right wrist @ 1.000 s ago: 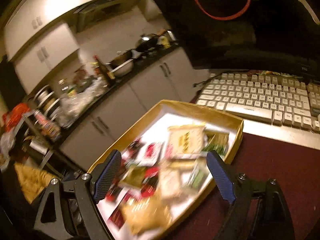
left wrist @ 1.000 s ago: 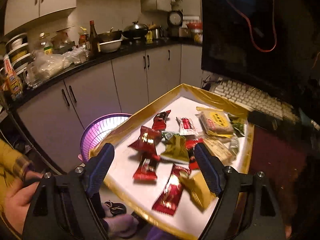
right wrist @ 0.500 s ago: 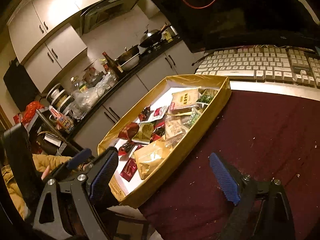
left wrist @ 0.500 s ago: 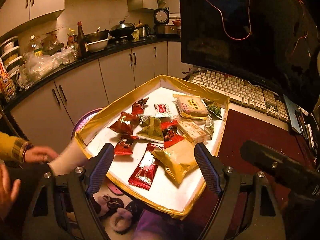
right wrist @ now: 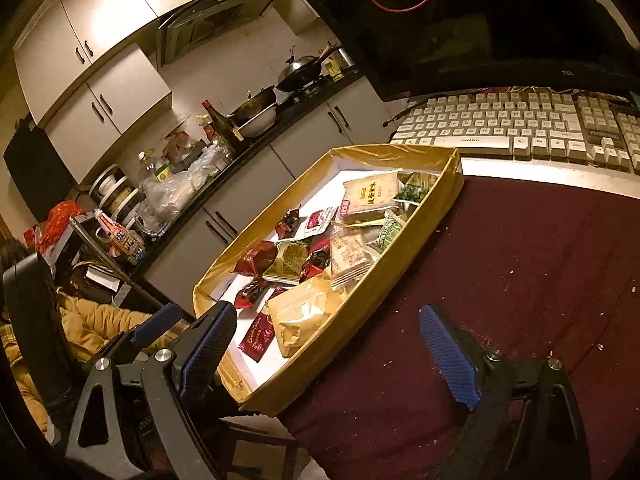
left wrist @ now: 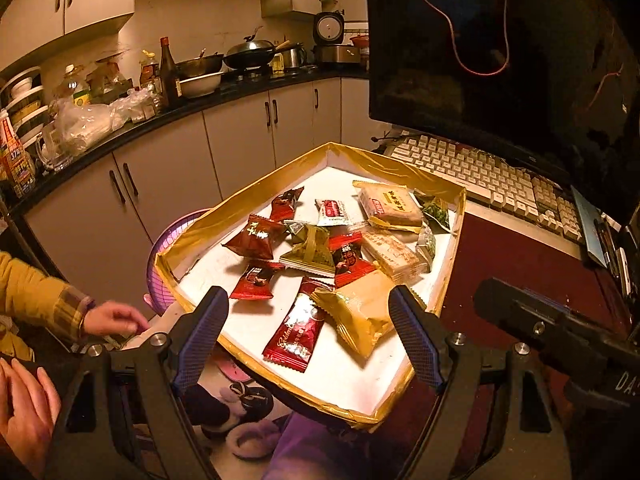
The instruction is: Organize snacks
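A shallow gold-rimmed tray (left wrist: 256,188) with a white floor hangs over the table's corner and holds several wrapped snacks. Nearest me lie a gold packet (left wrist: 356,316) and a long red packet (left wrist: 296,332). Behind them are an olive packet (left wrist: 312,252), a beige biscuit pack (left wrist: 390,204) and more red ones. My left gripper (left wrist: 306,308) hovers open over the tray's near edge, holding nothing. My right gripper (right wrist: 328,316) is open and empty, straddling the tray's right wall (right wrist: 400,264), with one finger over the maroon cloth. Its black body (left wrist: 540,328) shows at the right of the left wrist view.
A keyboard (right wrist: 520,124) and a dark monitor (left wrist: 500,60) stand behind the tray on the maroon tablecloth (right wrist: 520,264). A purple basket (left wrist: 168,256) sits below the tray's left side. A person's hand (left wrist: 116,316) is at the left. Kitchen counter (left wrist: 120,124) beyond.
Both views have pulled back from the tray. The right gripper went from over the snacks to the tray's right wall and spread slightly wider. It and a person's hand now show in the left view.
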